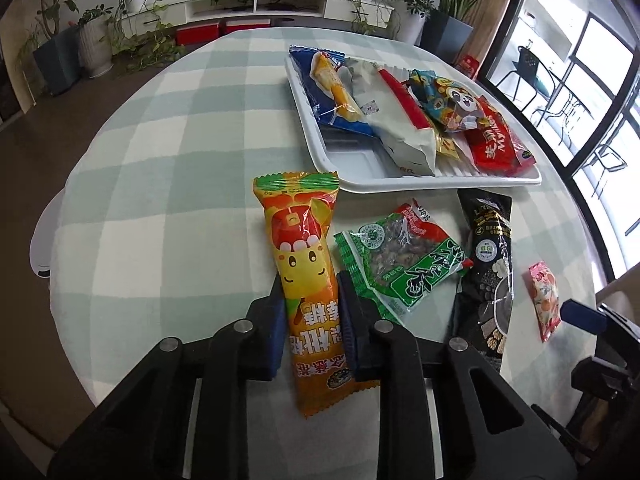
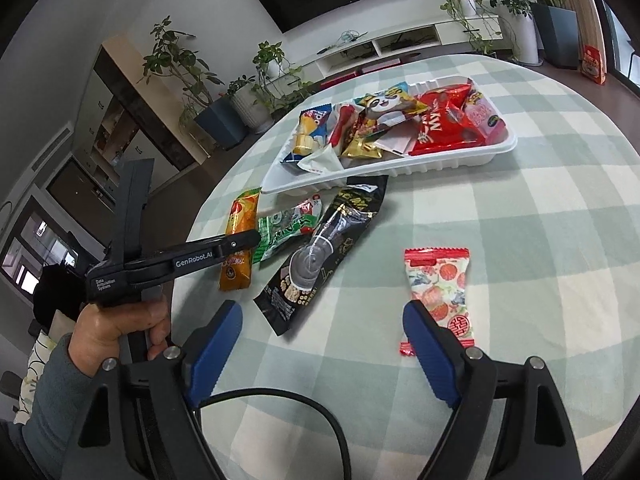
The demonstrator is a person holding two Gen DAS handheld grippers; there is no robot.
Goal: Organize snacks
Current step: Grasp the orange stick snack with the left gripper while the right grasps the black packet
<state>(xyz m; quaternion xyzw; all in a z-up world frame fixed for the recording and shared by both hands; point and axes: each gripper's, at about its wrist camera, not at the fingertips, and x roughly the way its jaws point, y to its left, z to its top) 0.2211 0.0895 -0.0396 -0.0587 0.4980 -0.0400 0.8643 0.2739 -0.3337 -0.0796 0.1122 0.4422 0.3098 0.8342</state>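
1. The left gripper (image 1: 310,320) has its fingers (image 1: 276,332) closed on the orange snack bar (image 1: 306,276), clamping the packet across its lower half, one blue pad on each side
2. The orange snack bar points lengthwise away from the gripper, its far end near the front rim of the white tray (image 1: 400,184); whether it rests on the bench (image 1: 160,184) or is lifted off it cannot be told
3. Just right of it lies the green nut packet (image 1: 400,256), touching the right finger, and next to that the long black packet (image 1: 490,272), its far end by the tray rim
4. The white tray holds a pile of snacks, among them a blue packet (image 1: 328,88), a white bag (image 1: 396,124), a panda packet (image 1: 452,100) and a red packet (image 1: 496,140)
5. The right gripper (image 2: 322,344) hovers low over the bench with its fingers (image 2: 216,344) spread wide and holding nothing
6. The red-and-white candy packet (image 2: 440,296) lies flat on the checked cloth, apart from the others, its near end just beside the right finger's tip
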